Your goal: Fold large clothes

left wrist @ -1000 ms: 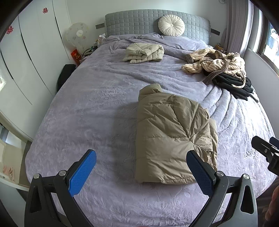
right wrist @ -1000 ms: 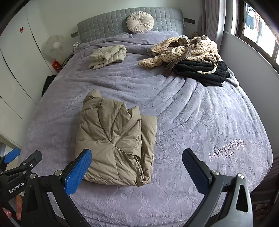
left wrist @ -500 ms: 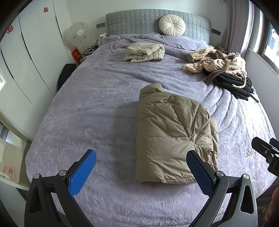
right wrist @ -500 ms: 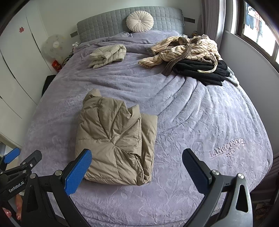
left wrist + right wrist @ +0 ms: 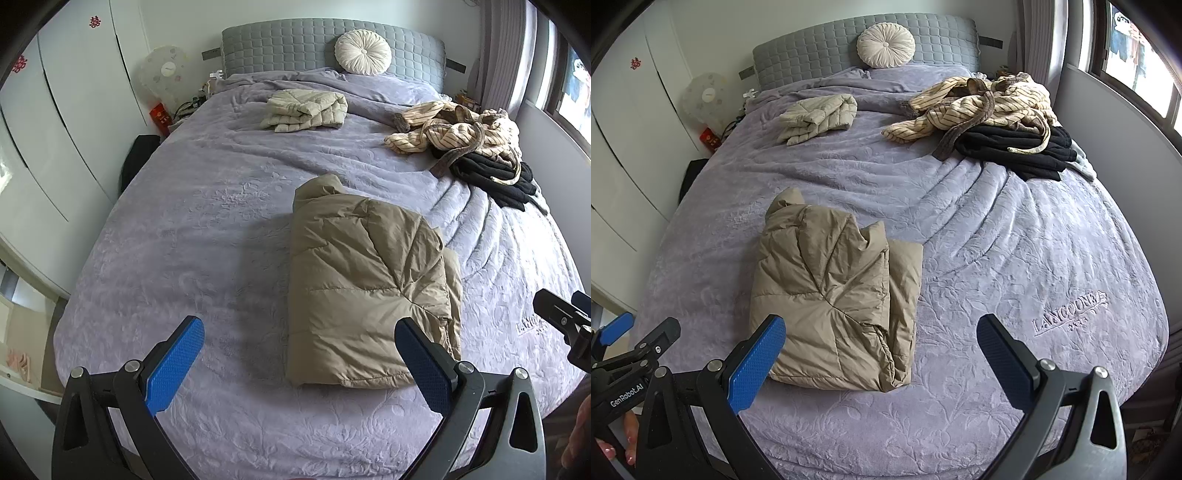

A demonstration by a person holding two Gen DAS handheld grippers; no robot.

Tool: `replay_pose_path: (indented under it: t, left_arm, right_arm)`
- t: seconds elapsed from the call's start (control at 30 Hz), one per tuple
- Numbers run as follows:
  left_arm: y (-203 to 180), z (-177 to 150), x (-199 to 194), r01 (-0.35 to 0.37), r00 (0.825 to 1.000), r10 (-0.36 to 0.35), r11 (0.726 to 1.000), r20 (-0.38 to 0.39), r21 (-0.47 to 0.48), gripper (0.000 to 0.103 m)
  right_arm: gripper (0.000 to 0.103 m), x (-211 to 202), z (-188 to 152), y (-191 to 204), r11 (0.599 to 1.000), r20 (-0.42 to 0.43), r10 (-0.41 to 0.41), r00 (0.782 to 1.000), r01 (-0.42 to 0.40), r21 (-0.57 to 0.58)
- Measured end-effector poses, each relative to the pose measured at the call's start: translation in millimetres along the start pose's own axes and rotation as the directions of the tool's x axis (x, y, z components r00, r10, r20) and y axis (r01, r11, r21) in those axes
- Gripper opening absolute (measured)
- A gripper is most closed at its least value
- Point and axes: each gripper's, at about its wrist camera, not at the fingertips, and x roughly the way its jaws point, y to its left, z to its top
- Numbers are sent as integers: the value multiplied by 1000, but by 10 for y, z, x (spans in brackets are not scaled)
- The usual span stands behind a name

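A tan puffer jacket (image 5: 365,284) (image 5: 834,299) lies folded into a thick rectangle in the middle of the purple bed cover (image 5: 207,236) (image 5: 1015,258). My left gripper (image 5: 299,354) hangs open above the bed's near edge, just short of the jacket's near end, with nothing between its blue pads. My right gripper (image 5: 881,352) is open too, held over the jacket's near right corner and empty. Each gripper shows at the edge of the other's view, the right gripper (image 5: 565,325) and the left gripper (image 5: 624,347).
A folded cream puffer jacket (image 5: 306,110) (image 5: 818,118) sits near the grey headboard (image 5: 325,44). A striped garment (image 5: 454,127) (image 5: 982,107) lies heaped on black clothes (image 5: 495,177) (image 5: 1015,151) at the far right. White wardrobes (image 5: 55,122) stand left, a window wall (image 5: 1115,122) right.
Both views have shifted very slightly; the jacket has stayed put and both grippers have stayed open.
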Motion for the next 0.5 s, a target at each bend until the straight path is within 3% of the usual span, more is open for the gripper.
replay_pose_path:
  t: [0.5]
  left_arm:
    - [0,0,6,-1,1000,1,1000,-2,0,103]
  right_arm:
    - [103,-1,-45,-9,1000,-7,-1,1000,1,4]
